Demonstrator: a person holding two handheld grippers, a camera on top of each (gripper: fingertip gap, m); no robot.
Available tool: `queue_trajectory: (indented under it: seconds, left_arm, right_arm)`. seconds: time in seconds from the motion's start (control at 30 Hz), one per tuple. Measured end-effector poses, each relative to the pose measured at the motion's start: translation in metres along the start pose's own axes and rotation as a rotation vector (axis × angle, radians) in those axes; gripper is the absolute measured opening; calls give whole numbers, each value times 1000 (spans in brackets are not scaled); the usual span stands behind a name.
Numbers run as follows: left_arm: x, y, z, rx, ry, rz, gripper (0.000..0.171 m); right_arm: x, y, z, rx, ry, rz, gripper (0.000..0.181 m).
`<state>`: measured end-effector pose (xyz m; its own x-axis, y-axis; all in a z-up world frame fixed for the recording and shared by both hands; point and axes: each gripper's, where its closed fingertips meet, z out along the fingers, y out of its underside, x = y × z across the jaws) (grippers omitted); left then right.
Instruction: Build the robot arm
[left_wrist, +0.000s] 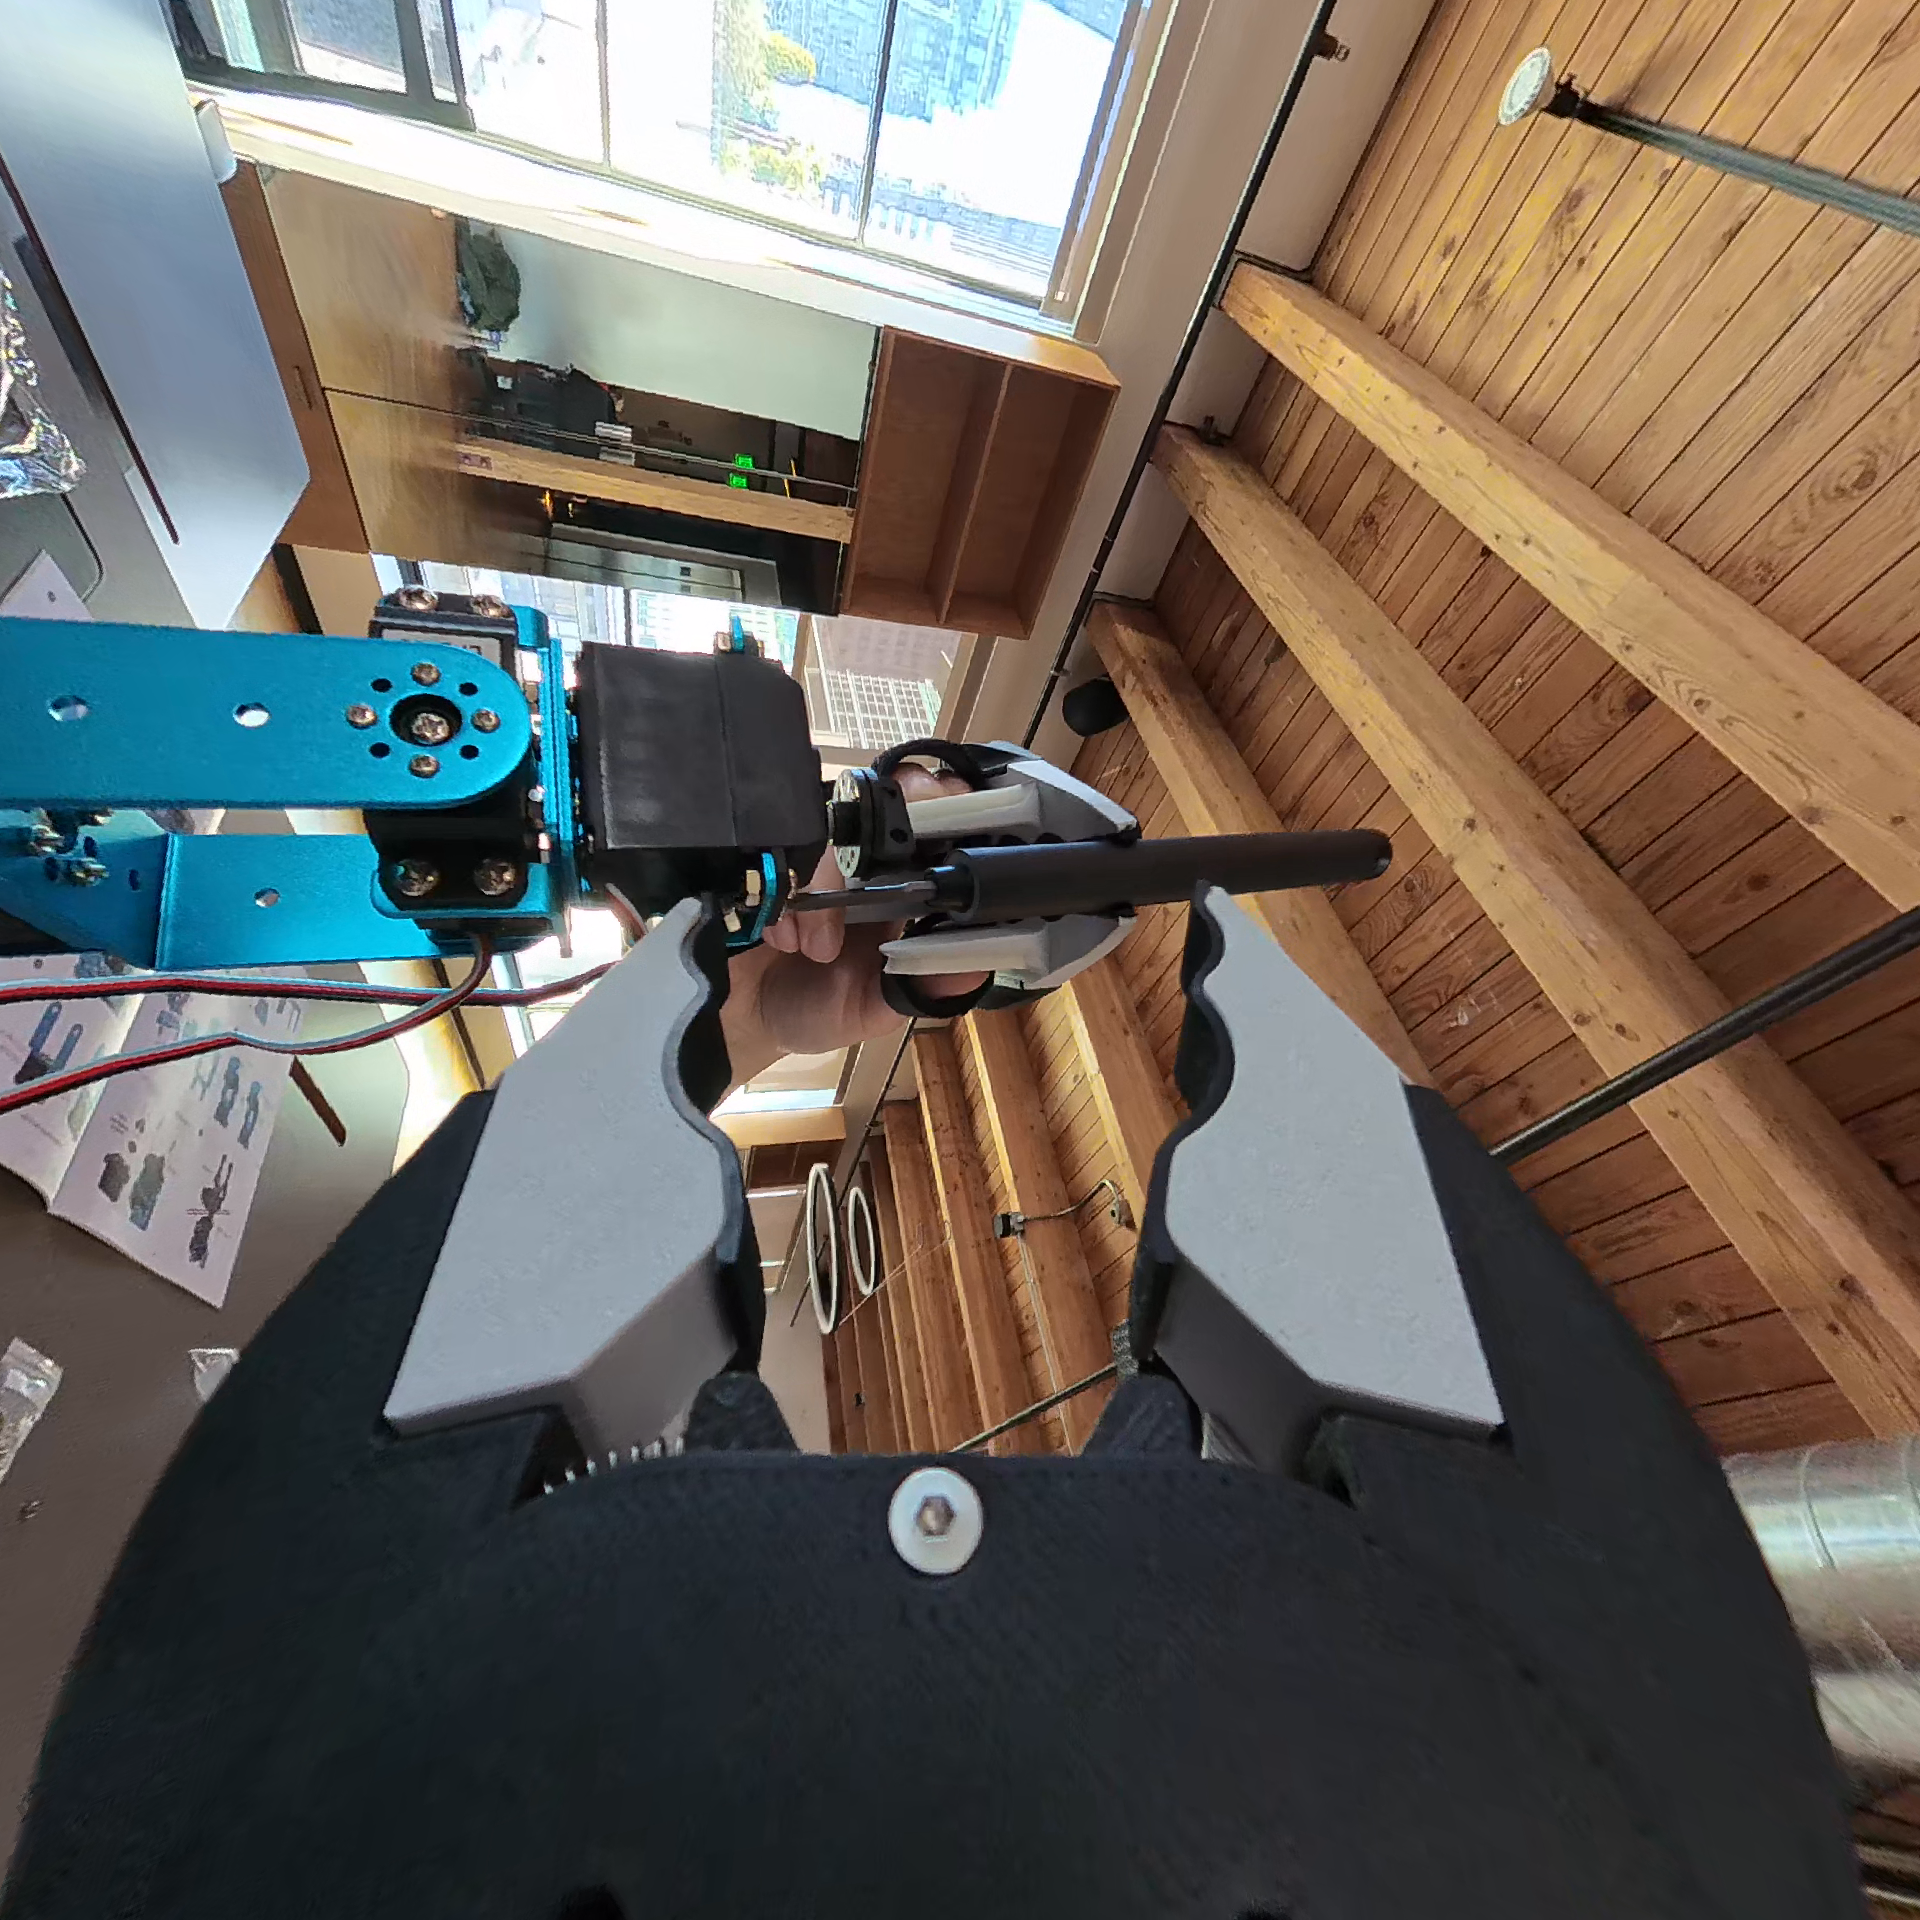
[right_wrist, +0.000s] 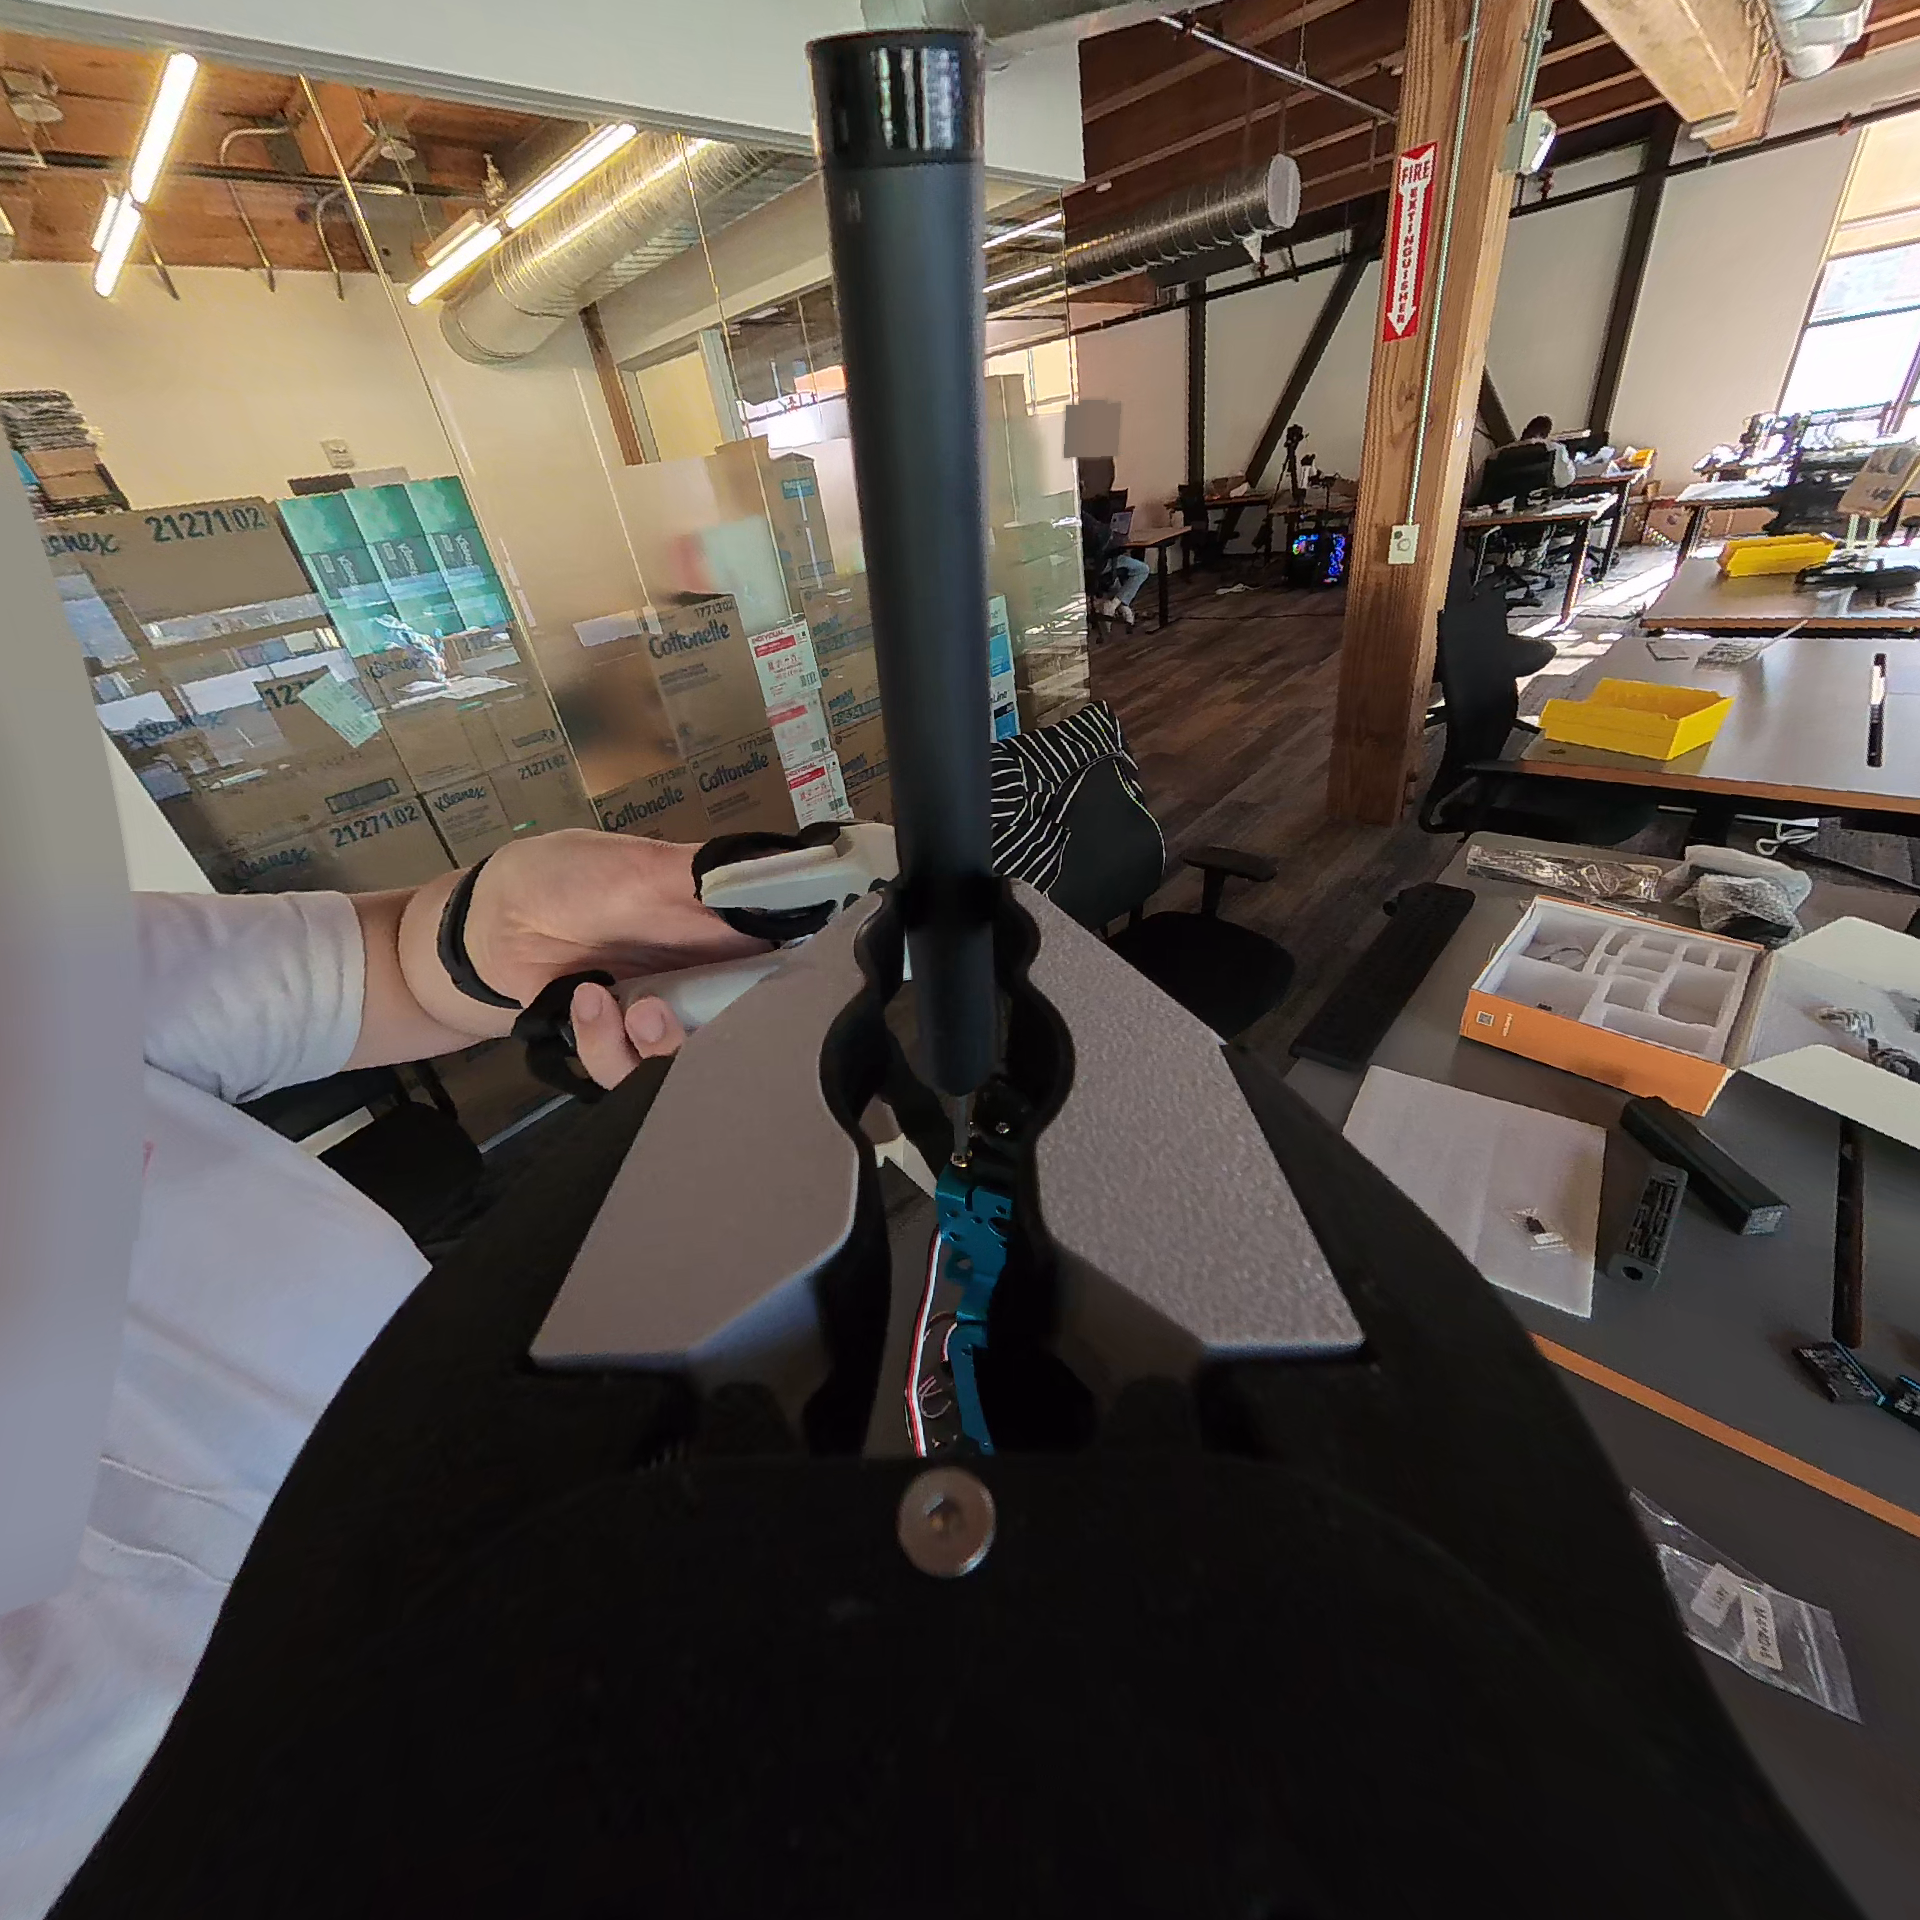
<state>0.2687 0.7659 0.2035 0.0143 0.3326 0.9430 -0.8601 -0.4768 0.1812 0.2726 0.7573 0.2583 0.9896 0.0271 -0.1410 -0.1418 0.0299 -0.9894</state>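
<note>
My right gripper (right_wrist: 951, 920) is shut on a dark, slim electric screwdriver (right_wrist: 904, 520) held upright. Its bit rests on a screw at the top of a blue metal bracket (right_wrist: 971, 1226) with red and white wires. In the left wrist view the same screwdriver (left_wrist: 1143, 868) lies sideways, its bit at the blue bracket (left_wrist: 764, 904) beside a black servo (left_wrist: 696, 758) of a blue robot arm kit (left_wrist: 260, 717). My left gripper (left_wrist: 951, 925) is open and holds nothing. One of its fingertips (left_wrist: 696, 935) sits against the bracket.
On the grey table to the right lie an orange box with a white foam insert (right_wrist: 1610, 997), a white foam sheet (right_wrist: 1475, 1184), black parts (right_wrist: 1704, 1164) and small plastic bags (right_wrist: 1766, 1642). An instruction sheet (left_wrist: 156, 1122) lies by the kit. An office chair (right_wrist: 1081, 831) stands behind.
</note>
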Motion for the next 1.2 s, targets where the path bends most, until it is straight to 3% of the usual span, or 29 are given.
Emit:
queue_trajectory:
  seconds: [1.2]
  left_arm:
    - [2, -2, -2, 0, -3, 10, 87]
  right_arm:
    - [0, 0, -2, -9, 9, -7, 15]
